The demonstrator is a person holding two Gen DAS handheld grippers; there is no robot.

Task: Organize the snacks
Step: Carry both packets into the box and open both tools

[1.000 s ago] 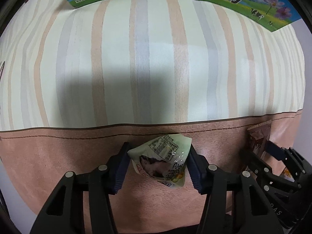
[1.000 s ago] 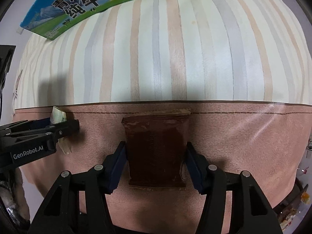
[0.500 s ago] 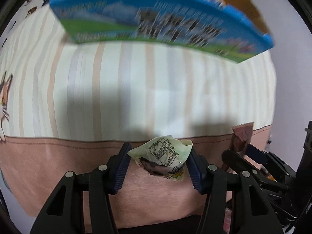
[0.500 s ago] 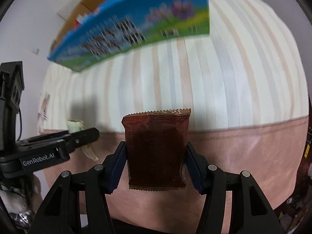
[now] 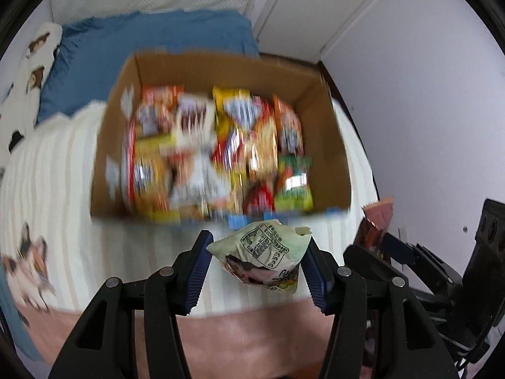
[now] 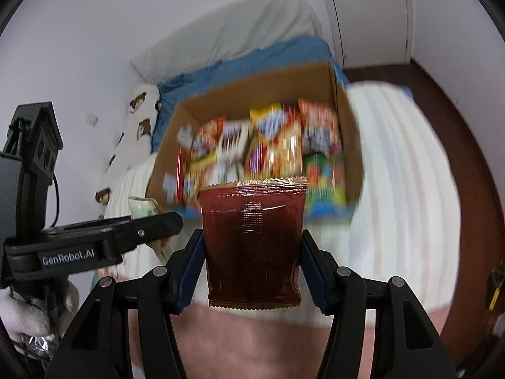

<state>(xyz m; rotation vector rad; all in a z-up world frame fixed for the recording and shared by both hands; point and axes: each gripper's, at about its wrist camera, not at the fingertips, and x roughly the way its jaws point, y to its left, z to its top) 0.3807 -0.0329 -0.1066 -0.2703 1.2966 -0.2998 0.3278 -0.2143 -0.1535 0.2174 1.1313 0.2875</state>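
My left gripper (image 5: 257, 263) is shut on a crumpled pale green snack packet (image 5: 262, 257), held in the air above the striped bed cover. My right gripper (image 6: 252, 252) is shut on a flat dark brown snack packet (image 6: 252, 246), held upright. Ahead of both stands an open cardboard box (image 5: 331, 145) packed with several colourful snack bags (image 5: 205, 151); it also shows in the right wrist view (image 6: 350, 158). The right gripper and its brown packet (image 5: 377, 221) show at the right of the left wrist view. The left gripper (image 6: 151, 221) shows at the left of the right wrist view.
The box sits on a bed with a cream striped cover (image 5: 47, 189) and a pink border (image 5: 252, 331). A blue blanket (image 5: 151, 41) and a dog-print pillow (image 6: 139, 120) lie behind. A white wall (image 5: 426, 94) and a door (image 6: 369, 15) are to the right.
Both grippers have risen and tilted up with their packets. The view went from the striped cover and the box's printed side to the open top of the box.
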